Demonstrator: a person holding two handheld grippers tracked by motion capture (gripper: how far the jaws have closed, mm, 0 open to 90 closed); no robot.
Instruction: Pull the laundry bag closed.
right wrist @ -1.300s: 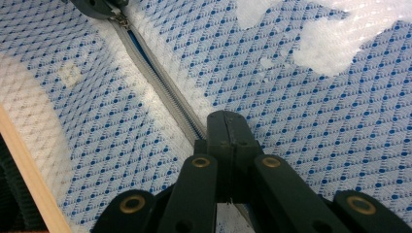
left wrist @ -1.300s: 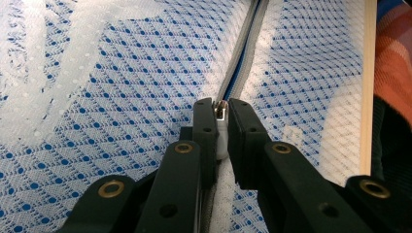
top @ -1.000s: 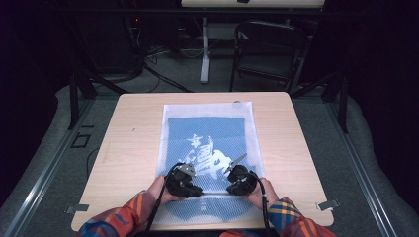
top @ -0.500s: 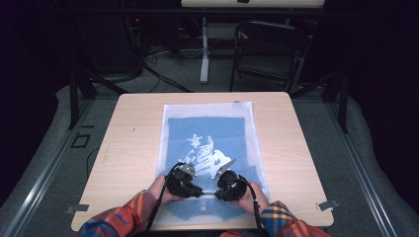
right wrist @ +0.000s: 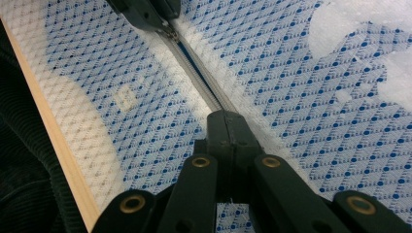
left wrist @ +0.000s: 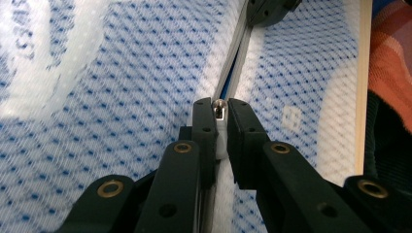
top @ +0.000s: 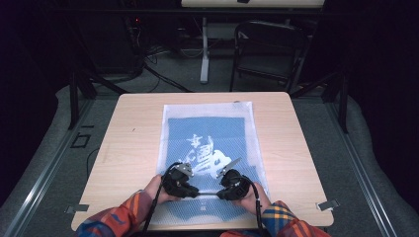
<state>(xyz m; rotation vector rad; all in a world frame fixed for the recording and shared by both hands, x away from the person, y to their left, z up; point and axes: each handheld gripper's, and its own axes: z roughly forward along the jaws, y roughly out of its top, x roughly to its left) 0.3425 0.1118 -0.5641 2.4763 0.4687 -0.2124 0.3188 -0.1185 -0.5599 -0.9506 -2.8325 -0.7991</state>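
So we've got the white mesh bag (top: 210,148) lying flat down the middle of the table (top: 128,143), its near end right at the table's front edge where our hands are, with wide strips of bare wood on both sides and a strip beyond its far end, so plenty of room to slide sideways or away. Our left gripper (left wrist: 219,110) is closed tight on the little metal zipper pull (left wrist: 220,108), pinched between its fingertips. Our right gripper (right wrist: 228,119) is clamped all the way down on the zipper tape (right wrist: 194,63), jaws pressed together with the tape running out from under them toward the other gripper. The two sit near each other along the zipper line, just in from the front edge. Something blue with a white print is inside the bag, blurred by the mesh, so we can't tell what it is. Our hands and grippers cover the bag's near end from above.
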